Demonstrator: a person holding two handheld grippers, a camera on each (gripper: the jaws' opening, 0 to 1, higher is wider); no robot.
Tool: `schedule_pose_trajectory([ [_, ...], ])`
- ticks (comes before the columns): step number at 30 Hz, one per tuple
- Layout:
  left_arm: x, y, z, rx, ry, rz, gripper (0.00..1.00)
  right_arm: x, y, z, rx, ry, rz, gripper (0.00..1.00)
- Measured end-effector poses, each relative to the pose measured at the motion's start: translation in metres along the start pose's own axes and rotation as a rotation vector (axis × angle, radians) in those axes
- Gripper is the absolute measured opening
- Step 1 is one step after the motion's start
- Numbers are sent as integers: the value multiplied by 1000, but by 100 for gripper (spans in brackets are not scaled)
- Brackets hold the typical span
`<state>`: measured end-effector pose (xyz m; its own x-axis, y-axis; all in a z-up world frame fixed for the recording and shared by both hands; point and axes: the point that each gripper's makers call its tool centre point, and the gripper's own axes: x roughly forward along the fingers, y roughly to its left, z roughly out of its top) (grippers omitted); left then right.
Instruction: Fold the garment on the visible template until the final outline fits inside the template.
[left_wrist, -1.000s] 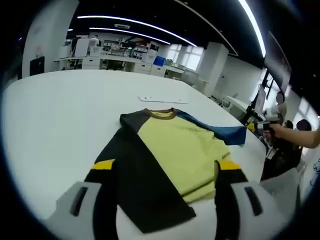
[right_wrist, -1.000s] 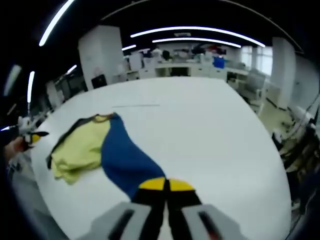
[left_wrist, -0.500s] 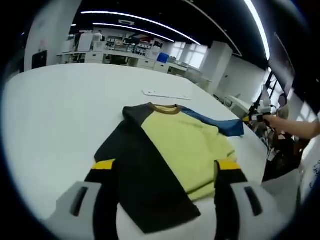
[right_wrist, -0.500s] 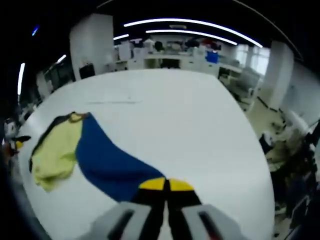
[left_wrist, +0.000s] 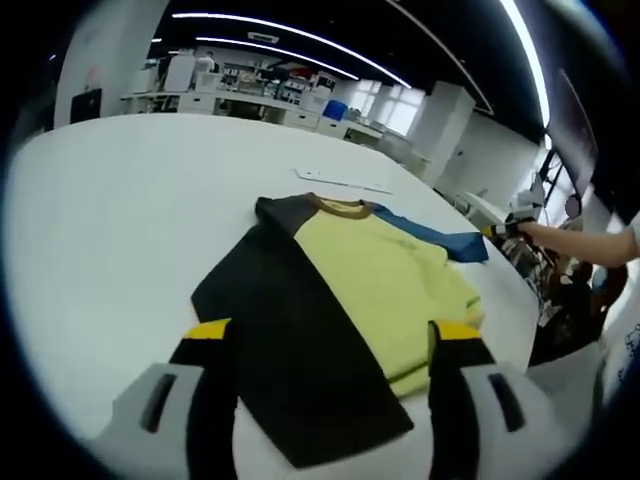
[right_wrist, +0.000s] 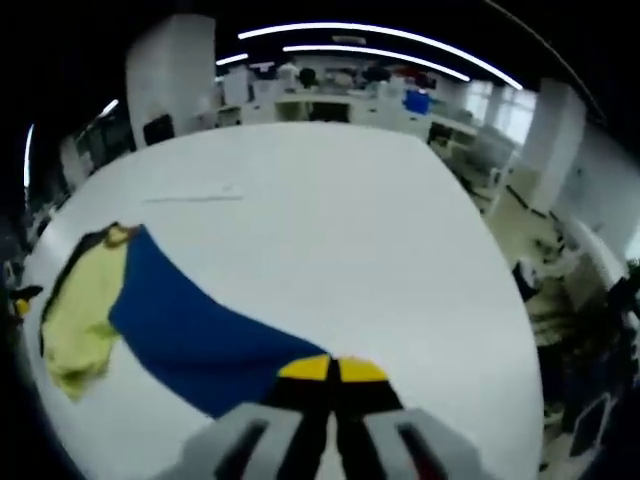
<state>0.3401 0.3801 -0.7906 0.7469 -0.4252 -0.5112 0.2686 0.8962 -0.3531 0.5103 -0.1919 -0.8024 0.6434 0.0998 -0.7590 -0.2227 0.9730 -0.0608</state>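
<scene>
Shirt (left_wrist: 340, 290) flat on the white table (left_wrist: 110, 230), its blue sleeve (right_wrist: 200, 340) drawn out sideways.

Since a second ago the blue sleeve has stretched longer and flatter ahead of the right claw (right_wrist: 333, 372), whose jaws are pressed together on the sleeve's end. In the left gripper view the left claw (left_wrist: 333, 345) stands wide, jaws either side of the black sleeve (left_wrist: 290, 350) and yellow body, gripping nothing; the right claw (left_wrist: 505, 230) shows far to the right, at the sleeve's tip. A thin white strip (left_wrist: 345, 182) lies beyond the collar. The right gripper view shows the yellow body bunched far left.
</scene>
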Motion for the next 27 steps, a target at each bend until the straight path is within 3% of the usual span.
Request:
schedule_pose_trajectory([
  [10, 4, 0, -5, -16, 5, -1, 75, 9, -3, -1, 8, 14, 23, 0],
  [13, 4, -2, -7, -19, 9, -3, 75, 4, -3, 3, 21, -28, 19, 2],
  [15, 5, -3, -7, -21, 9, -6, 75, 2, 2, 4, 96, -51, 47, 15],
  [20, 6, -3, -7, -24, 6, -9, 76, 2, -3, -11, 170, -42, 46, 33],
  [27, 4, -4, -9, -23, 7, -9, 76, 0, 0, -37, 235, -2, 62, 24],
])
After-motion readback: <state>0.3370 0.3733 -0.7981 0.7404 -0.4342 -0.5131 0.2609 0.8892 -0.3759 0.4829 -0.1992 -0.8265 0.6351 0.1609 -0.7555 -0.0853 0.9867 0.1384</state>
